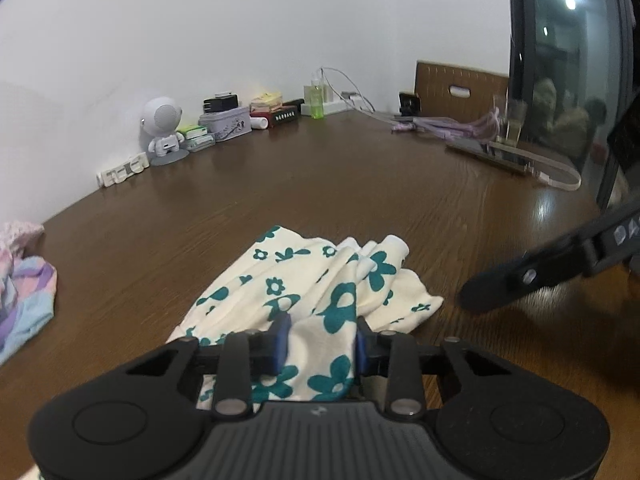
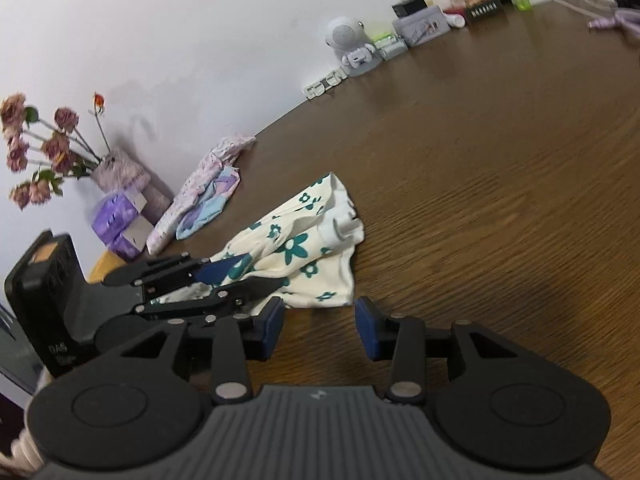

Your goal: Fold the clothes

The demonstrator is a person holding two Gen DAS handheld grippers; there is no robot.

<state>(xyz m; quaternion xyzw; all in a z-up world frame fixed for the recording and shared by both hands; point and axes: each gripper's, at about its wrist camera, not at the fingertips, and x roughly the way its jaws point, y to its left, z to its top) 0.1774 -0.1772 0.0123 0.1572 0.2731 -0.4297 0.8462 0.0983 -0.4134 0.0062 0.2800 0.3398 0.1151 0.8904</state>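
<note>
A cream garment with teal flowers [image 1: 308, 292] lies crumpled on the brown wooden table [image 1: 320, 184]. My left gripper [image 1: 322, 338] has cloth of this garment between its blue pads; the jaws stand partly apart around it. In the right wrist view the same garment [image 2: 308, 240] lies just beyond my right gripper [image 2: 320, 320], which is open and empty over the table. The left gripper [image 2: 240, 276] shows there at the left, closed on the garment's near edge. One finger of the right gripper [image 1: 520, 280] shows at the right of the left wrist view.
A pile of pastel pink, purple and blue clothes [image 2: 204, 192] lies by the wall at the left. A vase of dried flowers [image 2: 116, 168] and purple tissue packs [image 2: 116, 216] stand beside it. A white robot speaker [image 1: 162, 128], boxes, a green bottle [image 1: 316, 100] and cables line the far wall.
</note>
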